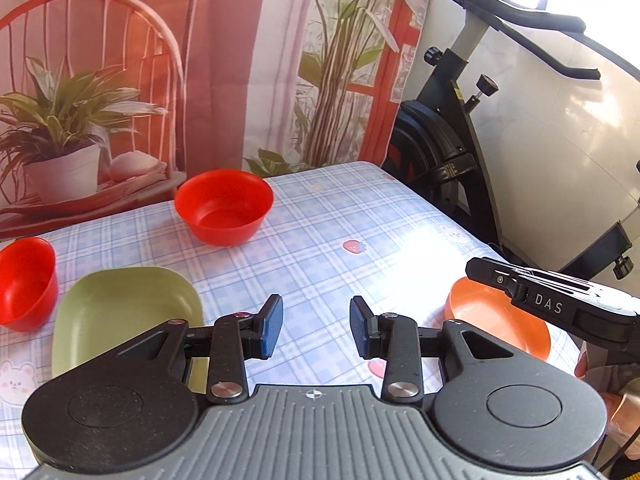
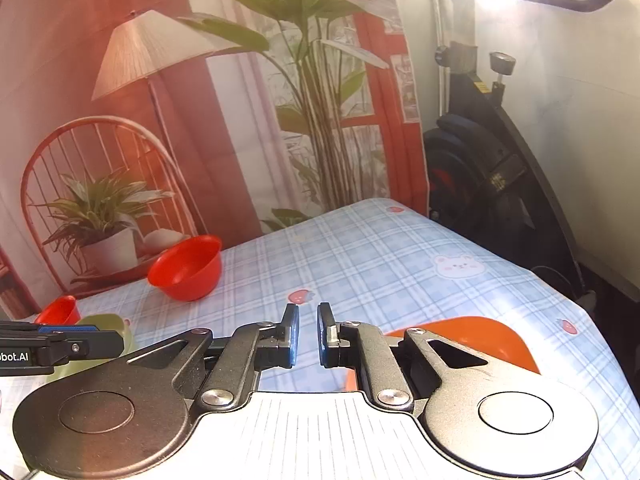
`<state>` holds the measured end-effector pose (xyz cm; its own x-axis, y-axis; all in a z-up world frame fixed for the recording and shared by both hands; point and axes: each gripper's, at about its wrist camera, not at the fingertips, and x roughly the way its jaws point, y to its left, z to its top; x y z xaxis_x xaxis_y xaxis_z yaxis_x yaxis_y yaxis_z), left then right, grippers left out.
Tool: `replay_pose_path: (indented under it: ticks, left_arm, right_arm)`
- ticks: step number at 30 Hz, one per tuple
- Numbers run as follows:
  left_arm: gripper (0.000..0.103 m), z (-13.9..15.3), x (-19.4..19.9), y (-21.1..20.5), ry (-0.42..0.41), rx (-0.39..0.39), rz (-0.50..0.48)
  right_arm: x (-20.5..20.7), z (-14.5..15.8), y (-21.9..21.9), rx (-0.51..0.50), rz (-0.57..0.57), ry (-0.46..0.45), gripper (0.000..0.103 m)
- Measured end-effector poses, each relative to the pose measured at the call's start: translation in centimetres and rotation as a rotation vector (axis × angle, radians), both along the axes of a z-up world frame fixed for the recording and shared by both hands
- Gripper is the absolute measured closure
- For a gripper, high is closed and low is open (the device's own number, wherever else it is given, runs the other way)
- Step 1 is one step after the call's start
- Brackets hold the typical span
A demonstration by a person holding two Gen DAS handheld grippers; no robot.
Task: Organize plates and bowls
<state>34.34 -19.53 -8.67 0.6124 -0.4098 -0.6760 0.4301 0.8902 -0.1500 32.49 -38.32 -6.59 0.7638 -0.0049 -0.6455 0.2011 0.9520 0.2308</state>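
Between picks: our left gripper [image 1: 316,326] gapes empty, right gripper [image 2: 308,334] nearly closed (holding nothing, seemingly). Next, probably fetch the red bowl [image 1: 224,212] toward the green plate [image 1: 124,312].

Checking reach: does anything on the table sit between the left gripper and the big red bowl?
Nothing visible does. Bare checked cloth lies between the left gripper and the big red bowl; the green plate lies off to the left.
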Motion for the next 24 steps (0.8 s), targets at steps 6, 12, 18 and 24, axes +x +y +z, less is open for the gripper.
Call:
replay_pose_path:
  ticks: [6,12,18,24]
  left_arm:
    - [0.064,-2.3,0.3,-4.9,0.052,-0.017,-0.067]
    - [0.055,-3.8,0.3,-8.3,0.072,-0.026,-0.137]
    - [0.054,-5.8,0.2,-10.4,0.104,-0.015,-0.184]
    - [0.054,-7.7,0.2,-12.0,0.140,0.021,-0.203]
  right_arm:
    - [-2.1,-1.9,-5.1,-0.083,-0.128,0.041,0.093]
    - [-3.9,-3.9,-8.5,-0.110,-0.226,0.087,0.087]
    - [-4.7,-5.3,-9.5,-0.097,-0.243,0.115,0.086]
    - [-5.0,-6.2,-9.8,-0.067,-0.246,0.135,0.087]
